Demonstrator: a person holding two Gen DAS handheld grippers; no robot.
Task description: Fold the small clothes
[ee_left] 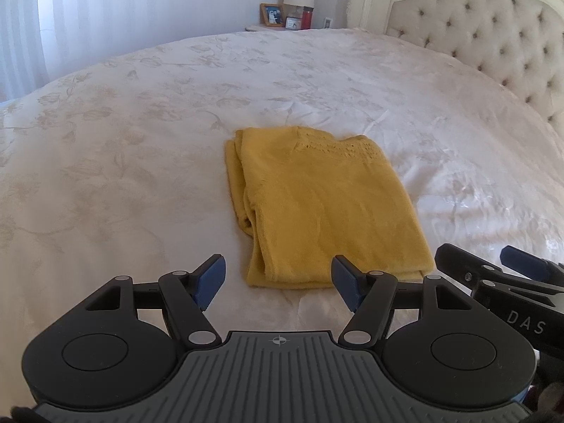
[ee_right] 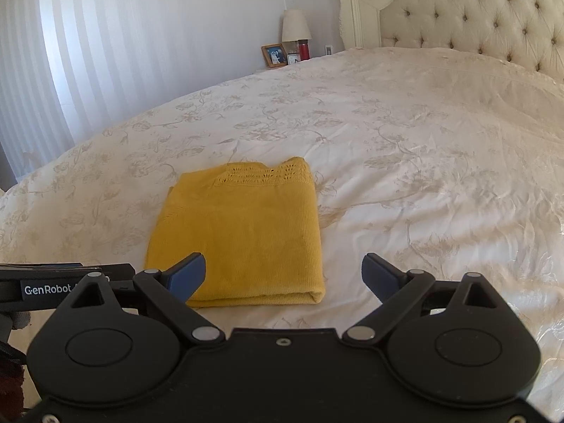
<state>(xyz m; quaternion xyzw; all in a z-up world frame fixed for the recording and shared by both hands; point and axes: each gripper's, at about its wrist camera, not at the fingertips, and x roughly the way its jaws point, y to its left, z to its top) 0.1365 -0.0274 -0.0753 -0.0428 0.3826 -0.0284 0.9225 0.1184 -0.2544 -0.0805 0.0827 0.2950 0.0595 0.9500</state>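
A yellow knit garment (ee_left: 328, 208) lies folded into a flat rectangle on the cream bedspread (ee_left: 141, 141). It also shows in the right wrist view (ee_right: 243, 232), with a lace-pattern edge at its far end. My left gripper (ee_left: 278, 280) is open and empty, held just above the garment's near edge. My right gripper (ee_right: 285, 275) is open and empty, over the garment's near right corner. The right gripper also shows at the right edge of the left wrist view (ee_left: 493, 275).
A tufted headboard (ee_right: 476, 17) stands at the right. A nightstand at the far side carries a lamp (ee_right: 295, 28), a photo frame (ee_right: 274, 55) and a red jar (ee_right: 304, 51). White curtains (ee_right: 88, 53) hang on the left.
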